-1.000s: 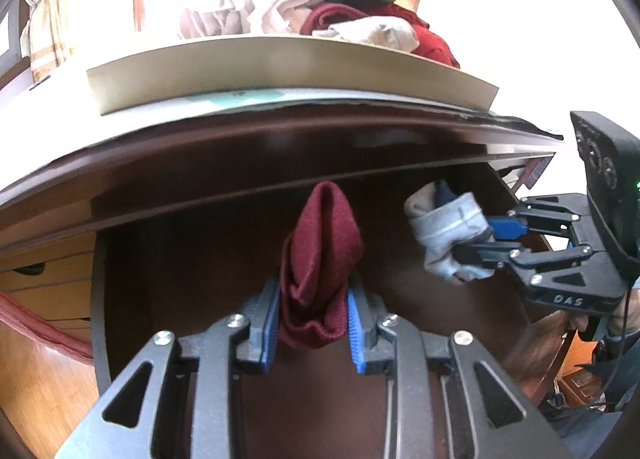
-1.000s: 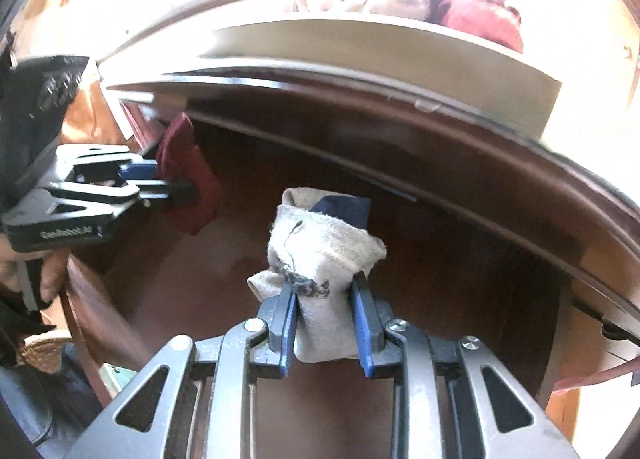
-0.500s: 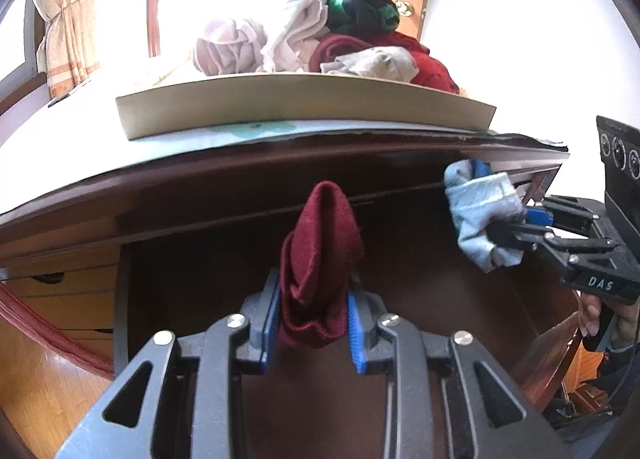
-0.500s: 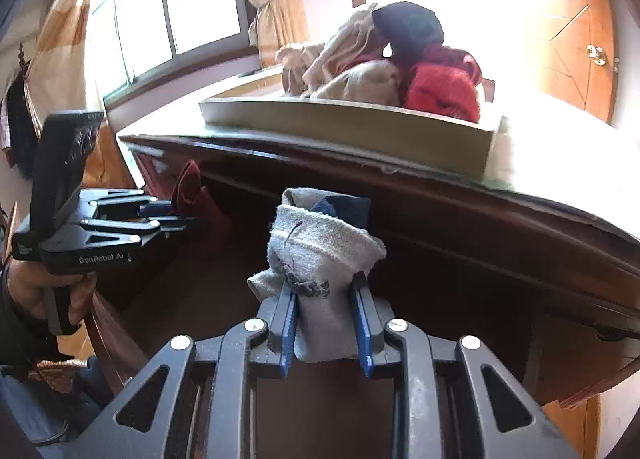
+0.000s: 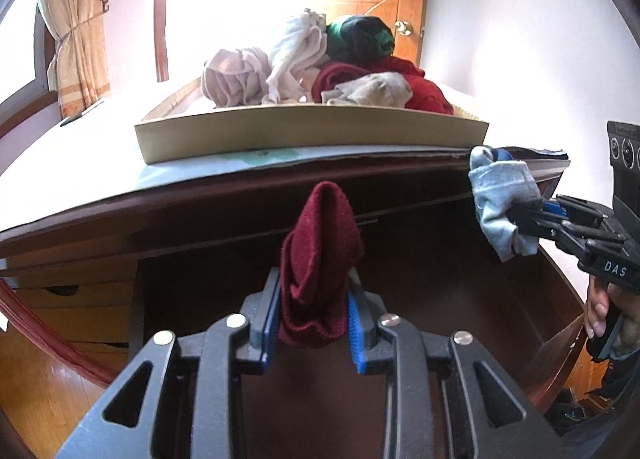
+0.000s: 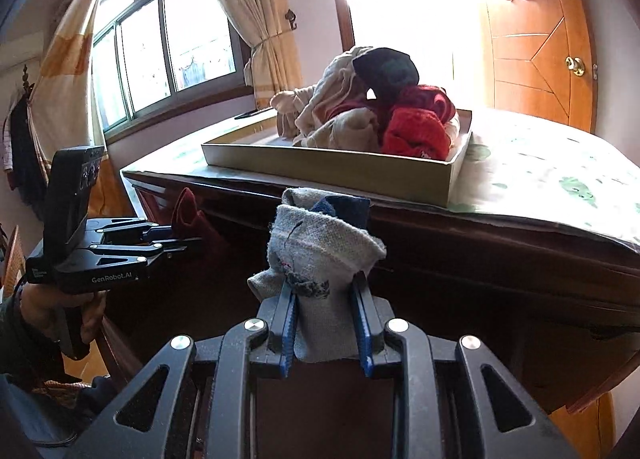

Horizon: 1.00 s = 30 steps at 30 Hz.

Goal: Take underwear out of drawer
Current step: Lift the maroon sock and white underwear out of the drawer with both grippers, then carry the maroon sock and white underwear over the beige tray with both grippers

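My left gripper (image 5: 313,323) is shut on a folded maroon underwear piece (image 5: 320,259) and holds it above the open dark wooden drawer (image 5: 440,299). My right gripper (image 6: 326,327) is shut on a rolled grey underwear piece with a dark blue band (image 6: 320,251), held just below the dresser's top edge. The right gripper with the grey piece (image 5: 500,203) shows at the right of the left wrist view. The left gripper with the maroon piece (image 6: 188,215) shows at the left of the right wrist view.
A shallow cardboard tray (image 5: 312,131) on the dresser top holds a pile of several garments (image 5: 320,67); it also shows in the right wrist view (image 6: 328,167). The dresser's front edge (image 6: 500,227) overhangs the drawer. A window (image 6: 160,43) and a wooden door (image 6: 536,39) lie behind.
Both grippers have risen with their garments out of the drawer, up toward the level of the dresser top. The tray and its pile now show more fully.
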{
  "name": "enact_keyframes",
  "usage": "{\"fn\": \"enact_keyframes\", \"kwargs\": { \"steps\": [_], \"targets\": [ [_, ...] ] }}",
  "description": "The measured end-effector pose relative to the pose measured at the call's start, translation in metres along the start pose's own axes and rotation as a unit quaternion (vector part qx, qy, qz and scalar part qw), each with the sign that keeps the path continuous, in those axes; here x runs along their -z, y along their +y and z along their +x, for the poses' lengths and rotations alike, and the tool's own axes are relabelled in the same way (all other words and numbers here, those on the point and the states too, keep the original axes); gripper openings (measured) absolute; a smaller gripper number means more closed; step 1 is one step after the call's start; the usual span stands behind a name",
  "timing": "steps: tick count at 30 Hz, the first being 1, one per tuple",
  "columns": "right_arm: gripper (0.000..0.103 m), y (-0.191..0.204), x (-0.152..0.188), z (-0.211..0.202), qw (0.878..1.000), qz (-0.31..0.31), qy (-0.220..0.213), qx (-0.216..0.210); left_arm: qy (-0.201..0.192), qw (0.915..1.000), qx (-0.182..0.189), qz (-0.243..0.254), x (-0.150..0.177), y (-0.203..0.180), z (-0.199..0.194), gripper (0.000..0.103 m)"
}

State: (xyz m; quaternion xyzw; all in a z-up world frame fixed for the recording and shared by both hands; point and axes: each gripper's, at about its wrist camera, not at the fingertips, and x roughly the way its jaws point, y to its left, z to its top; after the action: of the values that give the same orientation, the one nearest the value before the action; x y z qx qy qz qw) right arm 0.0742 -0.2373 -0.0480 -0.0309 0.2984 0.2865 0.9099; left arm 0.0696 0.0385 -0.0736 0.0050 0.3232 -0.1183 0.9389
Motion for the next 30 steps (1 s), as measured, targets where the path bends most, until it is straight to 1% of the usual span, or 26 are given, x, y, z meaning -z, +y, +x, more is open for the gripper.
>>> {"fn": "enact_keyframes", "kwargs": {
  "steps": [5, 7, 11, 15, 30],
  "targets": [
    [0.027, 0.009, 0.007, 0.003, 1.0, -0.007, -0.002, -0.001, -0.016, 0.9998, -0.007, 0.001, 0.002, -0.001, -0.009, 0.027],
    [0.027, 0.012, 0.007, -0.002, 1.0, -0.017, -0.016, 0.002, -0.024, 0.9997, -0.01, 0.002, 0.003, 0.001, -0.011, 0.027],
    [0.027, 0.015, 0.008, -0.002, 1.0, -0.022, -0.019, 0.0, -0.033, 0.9993, -0.013, 0.004, 0.002, 0.001, -0.013, 0.027],
    [0.027, 0.015, 0.009, -0.006, 0.999, -0.023, -0.036, -0.005, -0.042, 0.9989, -0.017, 0.006, 0.002, 0.001, -0.013, 0.027],
    [0.027, 0.027, 0.014, -0.017, 0.995, -0.051, -0.086, -0.008, -0.099, 0.9939, -0.043, 0.019, 0.004, -0.005, -0.026, 0.027]
  ]
}}
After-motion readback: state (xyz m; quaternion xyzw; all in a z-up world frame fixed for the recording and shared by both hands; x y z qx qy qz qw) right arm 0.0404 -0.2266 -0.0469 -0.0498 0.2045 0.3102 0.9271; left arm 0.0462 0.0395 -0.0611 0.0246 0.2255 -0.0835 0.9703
